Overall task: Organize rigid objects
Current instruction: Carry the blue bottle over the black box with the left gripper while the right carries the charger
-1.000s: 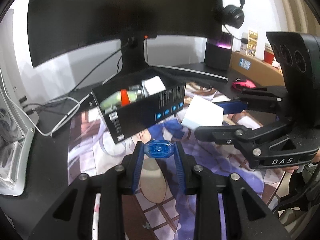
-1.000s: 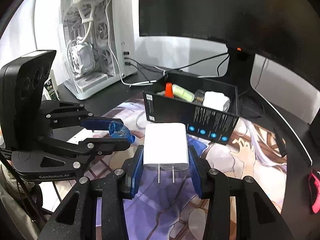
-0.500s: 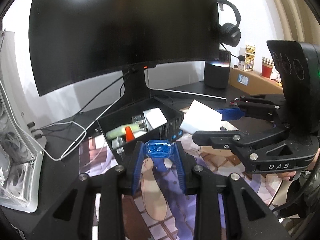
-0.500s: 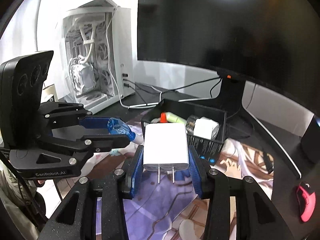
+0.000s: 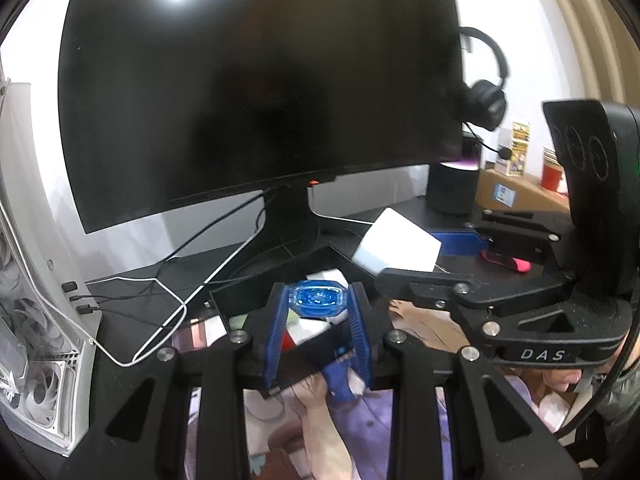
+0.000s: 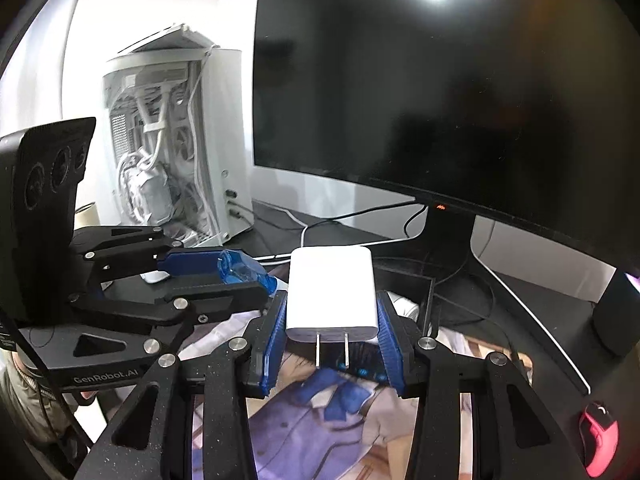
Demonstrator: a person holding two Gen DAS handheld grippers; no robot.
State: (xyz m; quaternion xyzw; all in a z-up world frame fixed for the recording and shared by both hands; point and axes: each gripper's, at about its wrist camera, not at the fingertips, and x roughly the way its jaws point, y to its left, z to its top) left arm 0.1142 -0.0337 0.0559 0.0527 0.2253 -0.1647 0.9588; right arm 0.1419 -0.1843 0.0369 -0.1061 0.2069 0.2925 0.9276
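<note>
My left gripper [image 5: 318,300] is shut on a small translucent blue plastic object [image 5: 317,299], held in the air above a black open box [image 5: 312,350]. The box holds a white block, a red cone tip and other small items, mostly hidden behind my fingers. My right gripper [image 6: 332,320] is shut on a white wall charger [image 6: 332,292] with its two prongs pointing toward the camera. In the left wrist view the charger [image 5: 396,246] sits to the right of the blue object. In the right wrist view the blue object [image 6: 244,272] sits just left of the charger.
A large dark monitor [image 5: 260,92] on a stand fills the back. A white PC case [image 6: 176,140] stands at the left. A black speaker [image 5: 452,188], headphones [image 5: 486,100] and a pink mouse [image 6: 598,436] lie to the right. A printed desk mat [image 6: 340,412] covers the desk.
Both grippers have risen and tilted up, still holding their objects. The box has dropped low in both views and is now largely behind the fingers.
</note>
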